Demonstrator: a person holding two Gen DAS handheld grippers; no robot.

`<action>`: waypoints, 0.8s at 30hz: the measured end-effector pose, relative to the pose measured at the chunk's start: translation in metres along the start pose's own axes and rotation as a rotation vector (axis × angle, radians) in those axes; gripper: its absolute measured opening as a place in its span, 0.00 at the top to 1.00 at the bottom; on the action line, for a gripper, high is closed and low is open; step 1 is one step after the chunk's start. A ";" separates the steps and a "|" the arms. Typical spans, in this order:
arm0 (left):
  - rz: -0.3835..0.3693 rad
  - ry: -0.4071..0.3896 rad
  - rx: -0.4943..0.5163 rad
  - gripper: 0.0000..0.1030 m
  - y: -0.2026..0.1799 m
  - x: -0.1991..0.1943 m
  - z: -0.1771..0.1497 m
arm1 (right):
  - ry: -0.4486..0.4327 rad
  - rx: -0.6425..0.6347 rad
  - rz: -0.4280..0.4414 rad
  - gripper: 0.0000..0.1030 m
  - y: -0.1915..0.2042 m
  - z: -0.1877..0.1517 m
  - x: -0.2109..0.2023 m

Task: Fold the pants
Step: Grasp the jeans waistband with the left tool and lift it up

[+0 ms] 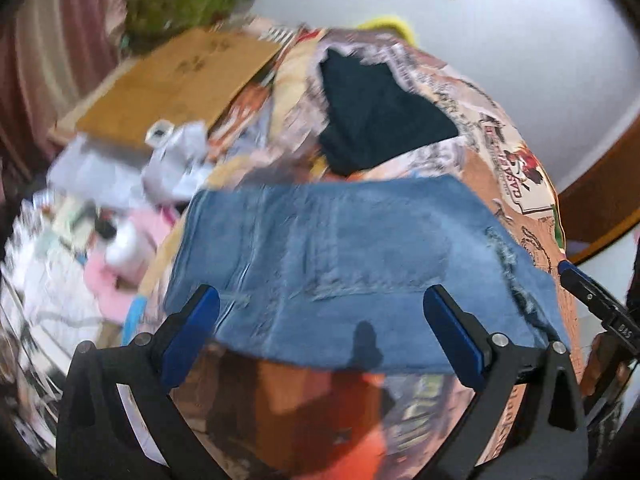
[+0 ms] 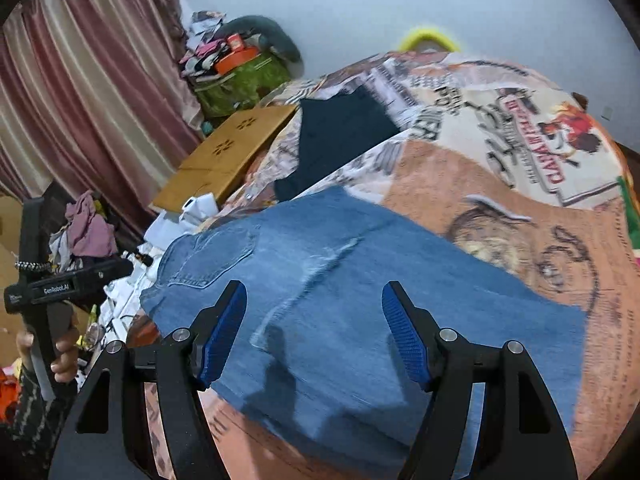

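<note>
Folded blue jeans point(image 2: 360, 304) lie flat on the printed bedspread point(image 2: 520, 184), just ahead of both tools. Left tool point(image 1: 322, 334) and right tool point(image 2: 314, 332) hover released, gripping nothing.

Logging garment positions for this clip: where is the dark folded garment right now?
In both wrist views the dark garment lies on the printed bedspread, beyond the blue jeans and right of the wooden board.
</note>
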State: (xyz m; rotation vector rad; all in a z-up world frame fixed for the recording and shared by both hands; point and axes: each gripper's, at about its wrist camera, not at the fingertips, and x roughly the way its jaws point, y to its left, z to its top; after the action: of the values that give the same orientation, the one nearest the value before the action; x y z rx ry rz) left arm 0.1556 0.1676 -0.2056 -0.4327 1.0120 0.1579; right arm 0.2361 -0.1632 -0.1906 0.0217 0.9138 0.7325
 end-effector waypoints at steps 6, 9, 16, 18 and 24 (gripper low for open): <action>-0.127 0.145 -0.187 0.00 0.046 0.029 -0.028 | 0.122 0.047 0.031 0.35 0.008 -0.012 0.042; -0.205 0.190 -0.243 0.00 0.054 0.038 -0.039 | 0.129 0.020 0.005 0.32 0.014 -0.019 0.048; -0.447 0.205 -0.450 0.00 0.079 0.060 -0.044 | 0.159 -0.014 -0.018 0.31 0.020 -0.017 0.052; -0.499 0.206 -0.486 0.00 0.085 0.068 -0.042 | 0.159 -0.025 -0.025 0.29 0.023 -0.017 0.054; -0.486 0.215 -0.479 0.00 0.083 0.085 -0.028 | 0.161 -0.029 -0.031 0.28 0.024 -0.016 0.057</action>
State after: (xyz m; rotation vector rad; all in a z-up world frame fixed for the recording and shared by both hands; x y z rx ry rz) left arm 0.1515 0.2253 -0.3136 -1.1374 1.0471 -0.0909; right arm 0.2331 -0.1159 -0.2337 -0.0776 1.0544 0.7258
